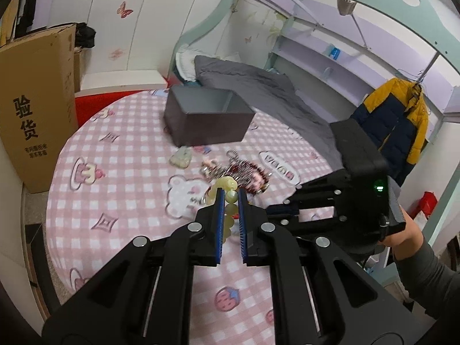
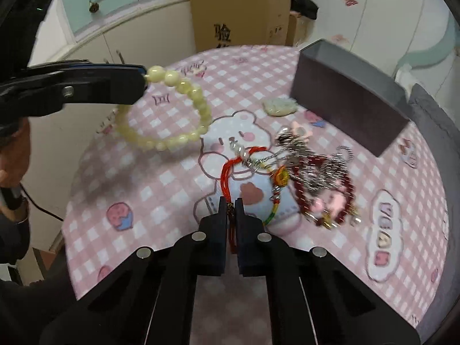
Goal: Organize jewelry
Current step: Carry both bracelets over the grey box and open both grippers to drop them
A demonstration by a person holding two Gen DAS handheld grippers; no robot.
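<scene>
1. Cream bead bracelet (image 1: 230, 201): in the left wrist view most of its loop is hidden behind the left tongs (image 1: 230, 194); only a few beads show between the pads.
2. Red cord bracelet (image 2: 234, 169): its lower end disappears between the right tongs (image 2: 231, 201) (knot or tassel, cannot tell).
3. Jewelry pile (image 2: 319, 178): motion-blurred; single pieces are not separable.
4. Pale pendant (image 2: 279, 106): too blurred to identify.
5. Dark gray box (image 2: 349, 97): interior not visible.

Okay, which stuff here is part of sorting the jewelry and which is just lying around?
Job:
yellow bead bracelet, in the left gripper
red cord bracelet, in the right gripper
jewelry pile
pale pendant
grey box

Lying about:
cardboard box
yellow jacket
grey blanket
</scene>
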